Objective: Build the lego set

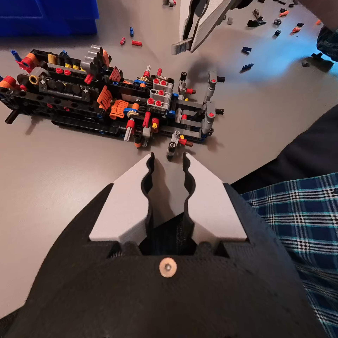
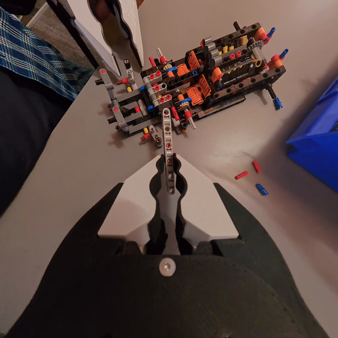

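So the half-built lego model is lying flat on the grey table, a long black frame packed with orange panels, red pins, grey connectors and yellow bits. One end of it is a lighter grey frame section with a couple of grey arms sticking out, and that end points toward the table edge where the person's plaid sleeve shows.

The right gripper has its jaws clamped on a long thin grey beam, the kind with a row of holes, two of them plugged with red pins. The beam sticks out forward past the fingertips, and in the right wrist view its far end lines up with the near side of the model, close to a red pin. I can't tell if it's actually touching the model or just above it.

The left gripper is empty, jaws apart with a clear gap, sitting just short of a small grey-and-black pin piece at the model's near edge. In the right wrist view it comes in from the far side, tips down by the grey frame end.

Loose stuff: two red pins and a blue pin lie on the table well apart from the model, near a blue bin. More small black, red and blue parts are scattered farther off in the left wrist view.
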`<action>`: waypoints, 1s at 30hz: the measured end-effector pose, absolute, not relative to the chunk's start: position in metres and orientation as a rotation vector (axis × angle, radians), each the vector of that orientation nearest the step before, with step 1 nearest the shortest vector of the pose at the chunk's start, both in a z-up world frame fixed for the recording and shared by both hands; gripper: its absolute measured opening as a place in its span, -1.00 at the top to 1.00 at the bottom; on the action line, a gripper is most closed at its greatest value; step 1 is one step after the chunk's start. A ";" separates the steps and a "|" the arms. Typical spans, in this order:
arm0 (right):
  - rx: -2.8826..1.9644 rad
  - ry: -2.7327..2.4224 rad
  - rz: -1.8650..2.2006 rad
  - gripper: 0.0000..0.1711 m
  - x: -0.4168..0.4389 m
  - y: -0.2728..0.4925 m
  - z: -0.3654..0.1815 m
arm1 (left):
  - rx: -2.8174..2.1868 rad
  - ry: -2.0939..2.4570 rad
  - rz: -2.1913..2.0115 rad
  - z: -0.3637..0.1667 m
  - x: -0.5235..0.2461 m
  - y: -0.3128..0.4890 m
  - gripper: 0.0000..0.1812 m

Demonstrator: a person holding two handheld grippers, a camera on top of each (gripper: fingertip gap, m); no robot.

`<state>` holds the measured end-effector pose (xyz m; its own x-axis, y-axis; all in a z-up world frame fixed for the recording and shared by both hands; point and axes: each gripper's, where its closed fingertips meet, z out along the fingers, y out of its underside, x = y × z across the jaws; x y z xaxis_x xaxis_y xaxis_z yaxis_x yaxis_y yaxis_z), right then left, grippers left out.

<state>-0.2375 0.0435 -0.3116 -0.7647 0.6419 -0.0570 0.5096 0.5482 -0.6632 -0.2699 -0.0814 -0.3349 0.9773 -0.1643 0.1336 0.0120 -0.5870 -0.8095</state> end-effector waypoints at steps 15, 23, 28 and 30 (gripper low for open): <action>-0.978 -2.604 1.020 0.92 -0.235 0.045 -0.316 | -2.189 0.117 -0.239 -0.335 -0.267 -0.080 0.70; -0.951 -2.590 1.012 0.92 -0.236 0.045 -0.309 | -2.189 0.115 -0.237 -0.336 -0.268 -0.081 0.71; -0.835 -2.604 0.957 0.93 -0.236 0.034 -0.292 | -2.184 0.107 -0.235 -0.336 -0.268 -0.081 0.73; -0.775 -2.634 0.935 0.92 -0.236 0.024 -0.289 | -2.186 0.106 -0.235 -0.336 -0.268 -0.081 0.74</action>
<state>-0.2357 0.0243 -0.2890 -0.8304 0.5551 0.0474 0.4010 0.6547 -0.6408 -0.2683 -0.0810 -0.3360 0.9782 -0.1624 0.1294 0.0100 -0.5857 -0.8105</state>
